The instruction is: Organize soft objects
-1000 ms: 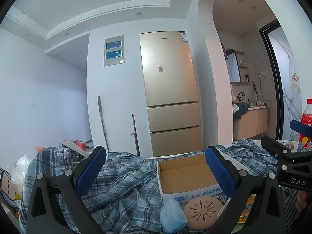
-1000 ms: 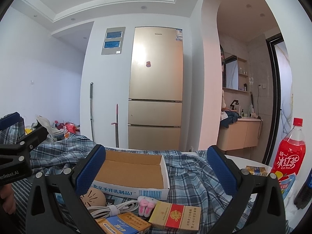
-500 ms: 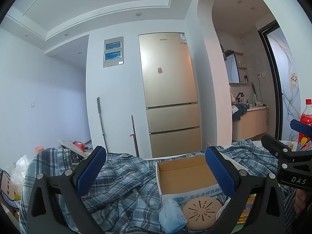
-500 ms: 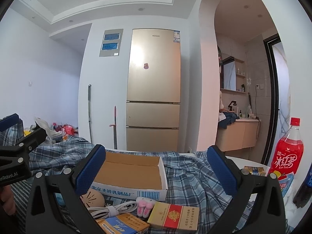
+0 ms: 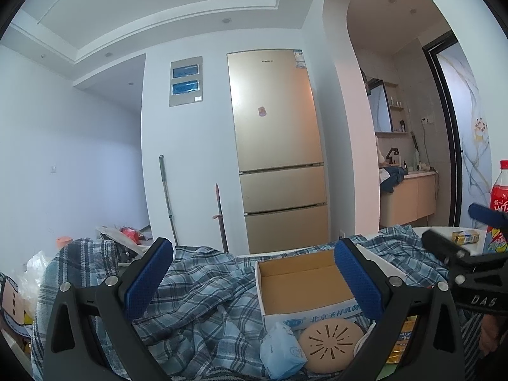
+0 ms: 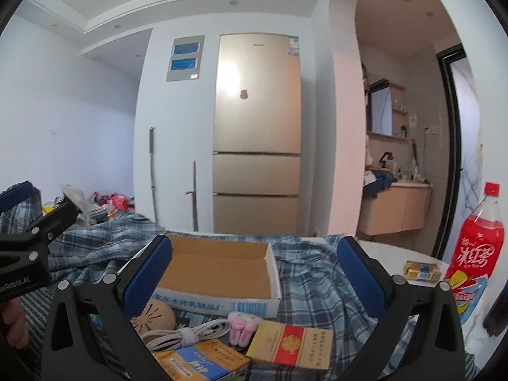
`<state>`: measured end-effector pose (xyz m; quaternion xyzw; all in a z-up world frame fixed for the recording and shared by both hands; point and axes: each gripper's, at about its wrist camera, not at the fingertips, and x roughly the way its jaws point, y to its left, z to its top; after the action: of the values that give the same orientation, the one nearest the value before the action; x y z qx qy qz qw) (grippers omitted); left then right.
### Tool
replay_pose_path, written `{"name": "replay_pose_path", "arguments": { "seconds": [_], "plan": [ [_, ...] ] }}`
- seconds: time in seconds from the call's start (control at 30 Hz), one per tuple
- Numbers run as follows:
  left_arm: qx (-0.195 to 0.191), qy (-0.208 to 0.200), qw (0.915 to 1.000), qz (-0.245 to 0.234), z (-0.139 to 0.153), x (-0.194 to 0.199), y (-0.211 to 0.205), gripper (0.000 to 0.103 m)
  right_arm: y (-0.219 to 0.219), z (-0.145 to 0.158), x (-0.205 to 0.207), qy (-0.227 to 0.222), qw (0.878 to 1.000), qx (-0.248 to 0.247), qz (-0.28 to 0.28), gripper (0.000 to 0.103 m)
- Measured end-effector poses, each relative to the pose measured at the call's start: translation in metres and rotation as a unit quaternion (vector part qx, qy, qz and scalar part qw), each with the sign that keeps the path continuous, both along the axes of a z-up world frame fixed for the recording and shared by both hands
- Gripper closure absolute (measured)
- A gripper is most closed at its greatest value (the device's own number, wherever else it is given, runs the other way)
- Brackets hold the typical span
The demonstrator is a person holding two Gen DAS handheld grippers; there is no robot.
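I am holding both grippers low over a table draped in a blue plaid cloth [image 5: 197, 298], each with its jaws spread wide and nothing between them. The landmark is the open cardboard box [image 6: 219, 270], lying empty on the cloth. The left gripper [image 5: 250, 279] is hovering to the box's left and near side, its right finger overlapping the box's right wall in that camera's view; the right gripper [image 6: 254, 273] is straddling the box from the near side.

The soft things are lying just in front of the box: a light-blue face mask [image 5: 281, 350] against its near left corner, a small pink plush toy [image 6: 243, 325] below its near right corner. Beside the mask, touching the box's front wall, a round tan disc [image 5: 330, 344] with radiating slots is resting (what it is made of, I cannot tell). A coiled white cable [image 6: 187, 336] is lying between disc and plush. Nearer still to me than the box: a red-and-gold carton [image 6: 290, 346] and a blue-and-orange carton [image 6: 203, 362]. Well to the box's right, a red drink bottle [image 6: 476, 247] is standing upright, a small gold packet [image 6: 422, 271] beside it. A gold refrigerator [image 6: 257, 133] is standing against the wall behind the box.
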<state>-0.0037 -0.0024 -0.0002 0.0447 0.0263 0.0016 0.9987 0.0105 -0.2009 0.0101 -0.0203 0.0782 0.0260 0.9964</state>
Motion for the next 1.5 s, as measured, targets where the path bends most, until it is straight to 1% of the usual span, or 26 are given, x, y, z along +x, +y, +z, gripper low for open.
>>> {"name": "replay_pose_path", "arguments": {
  "seconds": [0.17,0.23,0.27,0.33,0.4,0.53,0.57,0.63,0.67,0.73,0.77,0.83,0.9,1.0,1.07,1.13,1.2,1.3,1.33,1.4,1.43,1.5],
  "plan": [
    [0.006,0.003,1.0,0.0,0.001,0.0,-0.003,0.0,0.003,-0.001,0.001,0.003,1.0,-0.007,0.002,0.0],
    [0.003,0.013,0.9999,-0.01,0.002,0.003,-0.002,0.0,0.004,-0.001,0.001,0.002,1.0,-0.006,0.0,0.0],
    [-0.002,0.023,0.9994,-0.025,0.002,0.005,0.0,0.0,0.003,-0.001,0.001,0.002,1.0,-0.006,-0.003,0.0],
    [-0.009,0.033,0.9988,-0.037,0.002,0.008,0.001,0.0,0.002,-0.001,0.004,0.006,1.0,-0.006,-0.019,0.0],
    [-0.012,0.036,0.9988,-0.031,0.002,0.01,0.003,0.0,0.0,-0.001,0.006,0.012,1.0,-0.001,-0.021,0.0],
    [-0.016,0.039,0.999,-0.018,0.004,0.011,0.006,0.0,-0.001,-0.001,0.003,0.005,1.0,0.002,-0.022,0.0],
    [-0.015,0.043,0.9988,-0.015,0.005,0.013,0.006,0.0,0.0,0.0,0.002,0.002,1.0,0.002,-0.022,0.0],
    [-0.006,0.078,0.9968,-0.019,0.011,0.018,0.007,0.0,0.001,0.004,0.002,-0.001,1.0,-0.004,-0.027,0.0],
    [-0.004,0.089,0.9958,-0.017,0.015,0.02,0.008,0.0,0.002,0.007,0.003,0.006,1.0,-0.008,-0.028,0.0],
    [-0.016,0.089,0.9959,-0.006,0.026,0.016,0.016,0.0,0.003,0.013,0.007,0.031,0.999,-0.004,-0.01,0.0],
    [-0.023,0.091,0.9956,-0.008,0.029,0.015,0.019,0.0,0.002,0.014,0.007,0.04,0.999,0.003,-0.004,0.0],
    [-0.027,0.101,0.9945,-0.011,0.032,0.015,0.022,0.0,0.002,0.014,0.007,0.05,0.999,0.002,0.0,0.0],
    [-0.026,0.114,0.9929,-0.018,0.031,0.017,0.021,0.0,0.002,0.014,0.009,0.062,0.998,0.001,0.007,0.0],
    [-0.019,0.141,0.9895,-0.025,0.025,0.024,0.017,0.001,-0.001,0.014,0.011,0.08,0.996,0.018,0.02,0.0],
    [-0.018,0.161,0.9863,-0.028,0.019,0.029,0.013,0.008,-0.003,0.012,0.011,0.085,0.996,0.024,0.022,0.0],
    [-0.018,0.183,0.9824,-0.034,0.011,0.035,0.011,0.009,-0.005,0.01,0.01,0.086,0.996,0.024,0.019,0.0],
    [-0.018,0.199,0.9791,-0.036,0.005,0.041,0.01,0.013,-0.005,0.008,0.011,0.092,0.995,0.025,0.018,0.0],
    [-0.012,0.218,0.975,-0.04,-0.005,0.048,0.007,0.024,-0.007,0.005,0.015,0.103,0.994,0.03,0.02,0.0],
    [-0.011,0.224,0.9737,-0.041,-0.008,0.051,0.006,0.025,-0.008,0.004,0.016,0.106,0.994,0.031,0.019,0.0],
    [-0.006,0.234,0.9714,-0.041,-0.015,0.056,0.005,0.034,-0.009,0.002,0.018,0.11,0.993,0.029,0.017,0.0],
    [-0.003,0.238,0.9704,-0.038,-0.019,0.058,0.004,0.036,-0.009,0.001,0.019,0.113,0.993,0.029,0.017,0.0],
    [0.0,0.257,0.9656,-0.038,-0.026,0.066,0.003,0.04,-0.009,-0.002,0.02,0.119,0.992,0.028,0.016,0.0]
  ]
}}
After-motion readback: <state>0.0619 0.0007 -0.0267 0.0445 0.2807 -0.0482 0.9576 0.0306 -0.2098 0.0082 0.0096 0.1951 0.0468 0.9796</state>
